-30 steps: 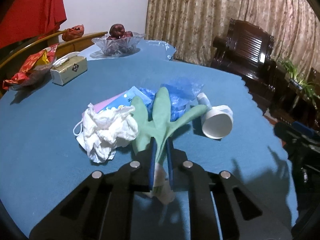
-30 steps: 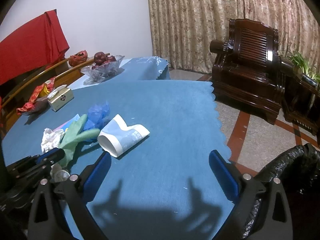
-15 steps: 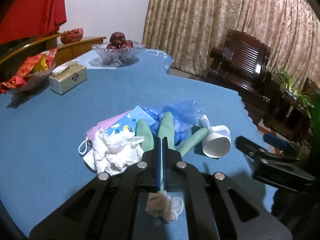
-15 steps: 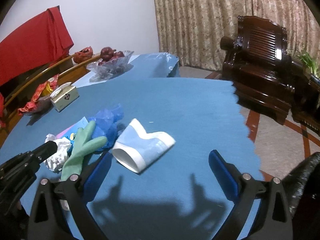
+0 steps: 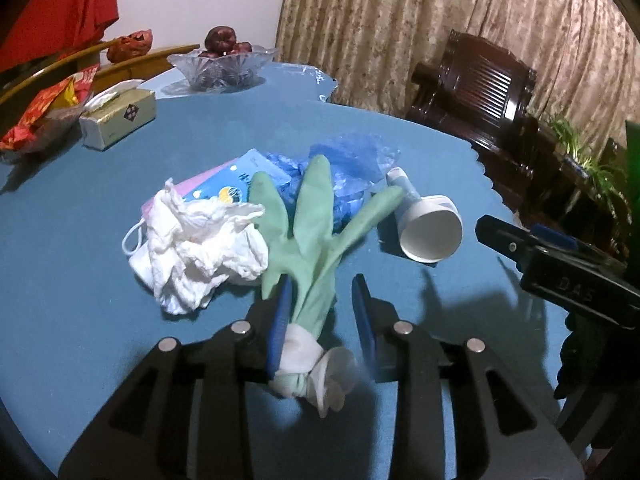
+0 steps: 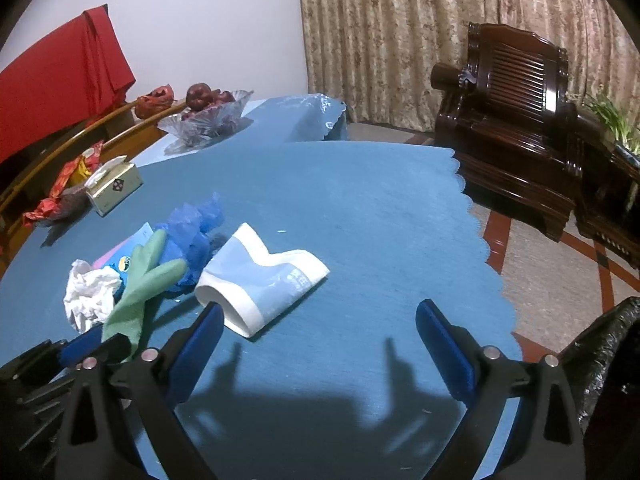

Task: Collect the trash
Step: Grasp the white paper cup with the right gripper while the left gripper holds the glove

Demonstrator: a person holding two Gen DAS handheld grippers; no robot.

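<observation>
A trash pile lies on the blue table point(image 5: 80, 264): a green rubber glove point(image 5: 316, 224), a crumpled white tissue point(image 5: 200, 248), blue plastic point(image 5: 352, 160), a pink and blue packet point(image 5: 228, 178) and a flattened paper cup point(image 5: 430, 228). My left gripper point(image 5: 322, 300) is open, its fingers on either side of the glove's cuff, not clamping it. My right gripper point(image 6: 316, 326) is wide open and empty just in front of the paper cup point(image 6: 264, 280); the glove point(image 6: 140, 284) lies to its left.
A tissue box point(image 5: 118, 118), a red snack wrapper point(image 5: 44, 112) and a glass fruit bowl point(image 5: 222, 66) stand at the table's far side. A dark wooden armchair point(image 6: 516, 120) stands beyond the scalloped table edge. A black trash bag point(image 6: 600, 364) sits at lower right.
My left gripper was shut on the glove's cuff half a second ago; now its jaws have opened and the glove lies loose between them. My right gripper has moved closer to the paper cup.
</observation>
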